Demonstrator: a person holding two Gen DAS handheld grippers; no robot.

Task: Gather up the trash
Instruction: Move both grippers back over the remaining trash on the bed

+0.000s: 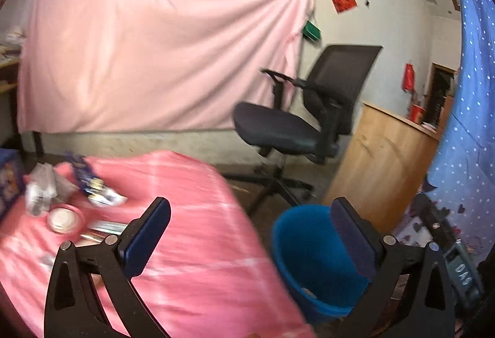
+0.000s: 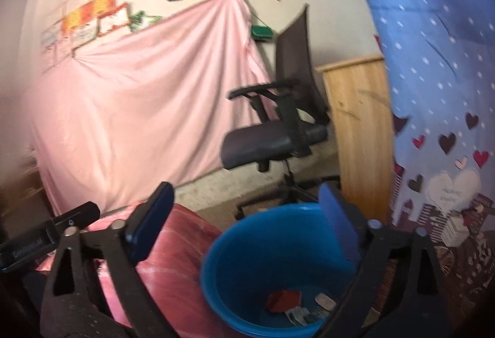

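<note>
The left gripper [image 1: 252,216] stands with its two dark blue padded fingers [image 1: 148,237] spread wide and nothing between them. To the left of its left finger, on the pink striped cloth-covered table [image 1: 198,245], lies a loose heap of trash: crumpled clear and white plastic wrappers [image 1: 43,186], a dark blue printed packet [image 1: 82,172] and, nearer the finger, a round white lid with a pink rim [image 1: 63,219]. All of it is blurred, and none of it touches the gripper. Beyond the gap between the fingers stands a black mesh-backed office chair [image 1: 306,115] in front of a pale pink sheet hung on the wall [image 1: 148,41]. Behind the right finger sits the round blue plastic bucket [image 1: 309,263], just beside the table's edge; a scrap shows on its floor.

The right gripper [image 2: 247,216] is likewise spread wide and empty, hovering above the same bucket [image 2: 247,251]. To the left of its left finger a black part of the other tool [image 2: 46,233] reaches in over the pink table. Low between the fingers, on the bucket's floor, lie a red crumpled piece [image 2: 283,301], a small grey oval bit [image 2: 324,302] and a pale wrapper [image 2: 301,318]. To the right of the right finger hangs a blue dotted curtain with hearts [image 2: 433,75], next to a light wooden cabinet [image 2: 359,121].
</note>
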